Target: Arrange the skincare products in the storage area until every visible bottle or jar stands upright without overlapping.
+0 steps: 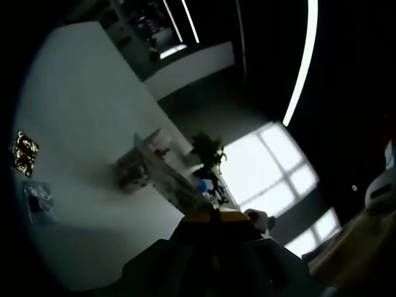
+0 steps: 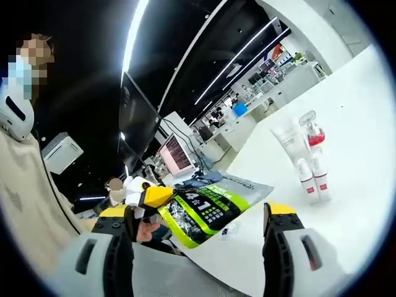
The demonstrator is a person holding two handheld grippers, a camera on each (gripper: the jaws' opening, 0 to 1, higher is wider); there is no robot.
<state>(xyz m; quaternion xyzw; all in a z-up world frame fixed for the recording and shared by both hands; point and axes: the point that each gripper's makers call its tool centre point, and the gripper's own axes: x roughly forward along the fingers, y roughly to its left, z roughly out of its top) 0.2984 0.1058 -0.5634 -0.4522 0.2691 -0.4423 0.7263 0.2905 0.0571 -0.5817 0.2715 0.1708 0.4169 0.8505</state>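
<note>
A: Right claw (image 2: pixel 207 230)?
B: Jaws standing wide apart, gripping nothing. Tubes (image 2: pixel 307 162) are standing on the white bench (image 2: pixel 359 124), far right; green pouch (image 2: pixel 210 207) lying nearer.
A: Left claw (image 1: pixel 213 215)?
B: Jaws meeting, closed.

A shiny green and black bag (image 2: pixel 210 207) is lying flat on the white table (image 2: pixel 346 142). A small green plant (image 1: pixel 207 150) is standing at the table's far edge. A computer screen (image 2: pixel 175 153) is glowing pink far behind.
</note>
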